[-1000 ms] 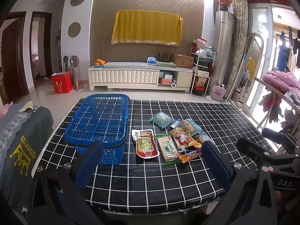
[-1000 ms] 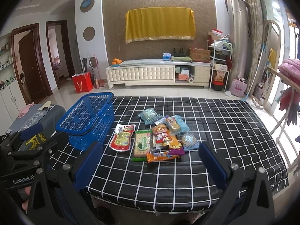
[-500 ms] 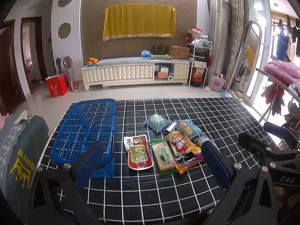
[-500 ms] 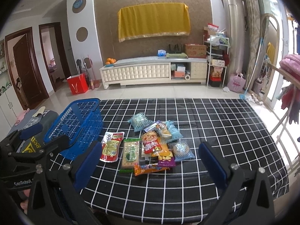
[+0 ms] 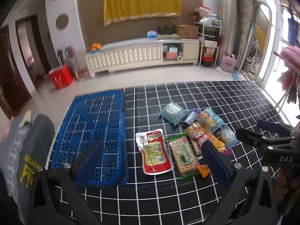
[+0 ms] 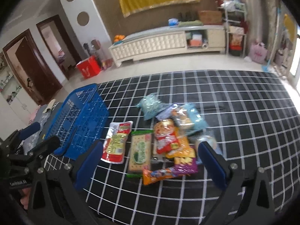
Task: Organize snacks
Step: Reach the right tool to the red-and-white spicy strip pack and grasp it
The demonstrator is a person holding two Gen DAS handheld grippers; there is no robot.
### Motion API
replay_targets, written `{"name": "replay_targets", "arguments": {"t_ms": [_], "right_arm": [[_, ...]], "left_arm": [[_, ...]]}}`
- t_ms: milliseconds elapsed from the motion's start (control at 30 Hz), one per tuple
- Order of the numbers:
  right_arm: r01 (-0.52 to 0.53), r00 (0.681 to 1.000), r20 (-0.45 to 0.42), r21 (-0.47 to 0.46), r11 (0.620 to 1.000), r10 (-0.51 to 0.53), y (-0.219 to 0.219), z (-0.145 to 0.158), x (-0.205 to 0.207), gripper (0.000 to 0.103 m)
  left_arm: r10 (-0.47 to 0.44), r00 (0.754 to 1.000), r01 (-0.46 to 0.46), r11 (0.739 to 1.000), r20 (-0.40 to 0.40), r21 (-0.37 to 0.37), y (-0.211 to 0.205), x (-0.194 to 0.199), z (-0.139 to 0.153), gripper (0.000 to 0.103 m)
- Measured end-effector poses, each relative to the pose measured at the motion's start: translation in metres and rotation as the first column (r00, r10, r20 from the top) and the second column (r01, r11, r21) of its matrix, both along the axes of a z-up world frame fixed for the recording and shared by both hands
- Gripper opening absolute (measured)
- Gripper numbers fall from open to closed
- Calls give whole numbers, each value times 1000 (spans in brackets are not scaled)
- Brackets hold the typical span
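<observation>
both the left tongs (image 5: 152, 159) and the right tongs (image 6: 150, 158) hang wide and empty above the snacks, which lie in a loose heap on the checked surface (image 5: 187, 191) just beside the empty blue basket (image 5: 90, 131). a sound start would be the red pouch (image 5: 155, 152), lying apart nearest the basket. come down flat, pinch one edge, so neighbouring packets don't drag along.

My left gripper (image 5: 155, 161) and right gripper (image 6: 150, 161) match: black angular frames, silver screws, flat blue fingers (image 5: 215, 164). White "DAS" lettering marks the right one's side.
</observation>
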State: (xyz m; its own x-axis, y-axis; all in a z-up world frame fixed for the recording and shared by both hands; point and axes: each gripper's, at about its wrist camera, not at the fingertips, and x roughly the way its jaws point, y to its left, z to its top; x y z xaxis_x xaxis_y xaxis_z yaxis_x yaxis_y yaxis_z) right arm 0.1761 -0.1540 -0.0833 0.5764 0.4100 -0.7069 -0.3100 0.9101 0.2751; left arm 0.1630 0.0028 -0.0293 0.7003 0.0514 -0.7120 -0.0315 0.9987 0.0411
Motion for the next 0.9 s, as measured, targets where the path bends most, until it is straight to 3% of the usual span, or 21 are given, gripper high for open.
{"name": "replay_targets", "arguments": {"t_ms": [200, 367, 633, 833, 900], "right_arm": [[-99, 989, -106, 43, 994, 103, 39, -23, 35, 99], [-171, 960, -219, 28, 985, 173, 80, -54, 57, 95], [-218, 905, -371, 12, 976, 207, 135, -92, 81, 94], [-232, 866, -459, -14, 973, 199, 154, -116, 89, 93], [-231, 862, -470, -30, 973, 190, 157, -121, 90, 93]], "left_arm": [[96, 995, -96, 995, -23, 4, 47, 13, 1, 103], [151, 988, -151, 988, -35, 11, 79, 17, -5, 103], [190, 979, -194, 979, -76, -57, 121, 20, -25, 103], [188, 979, -193, 979, -73, -70, 138, 20, -33, 103], [188, 979, -196, 975, -82, -105, 145, 20, -37, 103]]}}
